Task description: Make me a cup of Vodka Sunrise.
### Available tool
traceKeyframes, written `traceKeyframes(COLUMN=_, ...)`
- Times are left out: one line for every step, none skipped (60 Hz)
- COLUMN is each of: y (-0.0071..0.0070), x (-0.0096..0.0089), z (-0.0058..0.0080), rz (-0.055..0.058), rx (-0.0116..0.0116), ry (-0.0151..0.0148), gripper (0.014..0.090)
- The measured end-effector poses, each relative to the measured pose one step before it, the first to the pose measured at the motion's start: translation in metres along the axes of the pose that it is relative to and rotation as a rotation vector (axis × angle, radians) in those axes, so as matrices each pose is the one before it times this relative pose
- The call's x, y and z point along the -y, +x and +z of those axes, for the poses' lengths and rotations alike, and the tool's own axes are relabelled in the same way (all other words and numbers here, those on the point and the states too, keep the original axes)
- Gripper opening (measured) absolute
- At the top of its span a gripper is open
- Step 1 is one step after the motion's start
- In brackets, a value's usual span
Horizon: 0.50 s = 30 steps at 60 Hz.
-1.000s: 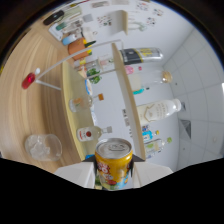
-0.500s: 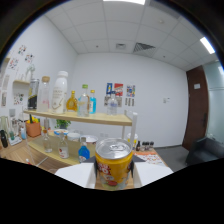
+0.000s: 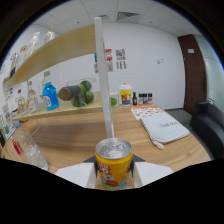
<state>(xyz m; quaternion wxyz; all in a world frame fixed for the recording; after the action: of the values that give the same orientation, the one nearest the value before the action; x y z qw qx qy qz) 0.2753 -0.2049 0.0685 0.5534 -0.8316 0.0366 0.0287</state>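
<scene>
White-walled room, wooden table (image 3: pixel 75 137); jaws clamped on a yellow can (image 3: pixel 114 162), its label writing unreadable.

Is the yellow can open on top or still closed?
Closed, it seems: the yellow can, held upright in the gripper, shows an unbroken silver lid with no hole.

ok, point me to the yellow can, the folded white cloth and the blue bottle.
yellow can (image 3: pixel 114 167), gripper view, on its printed side, between the fingers.
folded white cloth (image 3: pixel 164 129), gripper view, on its top face, on the table.
blue bottle (image 3: pixel 49 97), gripper view, on its body, on the shelf.
</scene>
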Motion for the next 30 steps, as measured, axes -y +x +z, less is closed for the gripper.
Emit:
traceKeyframes(y=0.00052, x=-0.00235, z=0.00004, rz=0.0015, rx=0.00089, ry=-0.00717, gripper=0.0518)
traceKeyframes(y=-0.00008, x=-0.00273, z=0.00106, rz=0.0012, rx=-0.00027, ry=-0.00525, gripper=0.0517)
traceKeyframes(y=0.00054, x=-0.00264, z=0.00126, rz=0.0002, rx=-0.00105, ry=-0.00589, gripper=0.052)
traceKeyframes(y=0.00061, x=-0.00228, z=0.00089, rz=0.0001, rx=-0.00278, ry=-0.00552, gripper=0.052)
traceKeyframes(y=0.00067, x=-0.00215, z=0.00083, rz=-0.0015, rx=-0.00246, ry=-0.00462, gripper=0.052)
traceKeyframes(y=0.00014, x=-0.00175, z=0.00062, rz=-0.0026, rx=-0.00089, ry=-0.00329, gripper=0.052)
traceKeyframes(y=-0.00018, x=-0.00161, z=0.00059, rz=-0.0025, rx=0.00014, ry=-0.00345, gripper=0.0521)
traceKeyframes(y=-0.0001, x=-0.00189, z=0.00034, rz=-0.0019, rx=0.00065, ry=-0.00466, gripper=0.0519)
traceKeyframes(y=0.00024, x=-0.00187, z=0.00054, rz=-0.0018, rx=-0.00007, ry=-0.00618, gripper=0.0518)
traceKeyframes(y=0.00048, x=-0.00201, z=-0.00011, rz=-0.0005, rx=-0.00049, ry=-0.00706, gripper=0.0519)
traceKeyframes(y=-0.00002, x=-0.00196, z=0.0004, rz=-0.0001, rx=-0.00083, ry=-0.00565, gripper=0.0522)
traceKeyframes(y=-0.00036, x=0.00039, z=-0.0003, rz=-0.0004, rx=0.00043, ry=0.00144, gripper=0.0524)
traceKeyframes(y=-0.00045, x=0.00017, z=-0.00007, rz=0.0012, rx=0.00089, ry=0.00336, gripper=0.0523)
traceKeyframes(y=-0.00015, x=-0.00065, z=-0.00034, rz=-0.0006, rx=0.00058, ry=-0.00167, gripper=0.0523)
traceKeyframes(y=-0.00013, x=-0.00016, z=-0.00019, rz=-0.0017, rx=0.00013, ry=0.00086, gripper=0.0525)
traceKeyframes(y=-0.00008, x=-0.00037, z=-0.00019, rz=-0.0029, rx=-0.00062, ry=0.0006, gripper=0.0526)
traceKeyframes(y=-0.00022, x=-0.00029, z=-0.00023, rz=-0.0029, rx=-0.0009, ry=0.00066, gripper=0.0527)
traceKeyframes(y=-0.00034, x=-0.00048, z=-0.00053, rz=-0.0024, rx=-0.00071, ry=-0.00188, gripper=0.0528)
traceKeyframes(y=-0.00024, x=-0.00079, z=-0.0003, rz=-0.0035, rx=-0.00046, ry=-0.00146, gripper=0.053)
traceKeyframes(y=-0.00014, x=-0.0008, z=-0.00031, rz=-0.0033, rx=-0.00054, ry=-0.00283, gripper=0.053)
traceKeyframes(y=-0.00018, x=-0.00068, z=-0.00053, rz=-0.0027, rx=-0.00061, ry=-0.00292, gripper=0.0533)
traceKeyframes(y=0.00018, x=-0.00066, z=-0.00054, rz=-0.0024, rx=-0.00139, ry=-0.0047, gripper=0.0534)
traceKeyframes(y=-0.00022, x=-0.00065, z=-0.00062, rz=-0.0014, rx=-0.00079, ry=-0.00311, gripper=0.0534)
traceKeyframes(y=-0.00003, x=-0.00075, z=-0.00084, rz=-0.0013, rx=-0.00028, ry=-0.00233, gripper=0.0535)
traceKeyframes(y=-0.00009, x=-0.00078, z=-0.00067, rz=-0.0016, rx=0.00003, ry=-0.00228, gripper=0.0536)
traceKeyframes(y=-0.00001, x=-0.0008, z=-0.00062, rz=-0.0021, rx=-0.00062, ry=-0.00178, gripper=0.0536)
traceKeyframes(y=0.00017, x=-0.00085, z=-0.0006, rz=-0.0026, rx=-0.00058, ry=-0.00199, gripper=0.0536)
traceKeyframes(y=-0.00006, x=-0.00132, z=-0.00052, rz=-0.0037, rx=-0.00109, ry=-0.00324, gripper=0.0536)
traceKeyframes(y=0.00014, x=-0.00185, z=-0.00047, rz=-0.0045, rx=-0.00179, ry=-0.006, gripper=0.0537)
traceKeyframes(y=0.00078, x=-0.00142, z=-0.00108, rz=-0.0041, rx=-0.0012, ry=-0.003, gripper=0.0539)
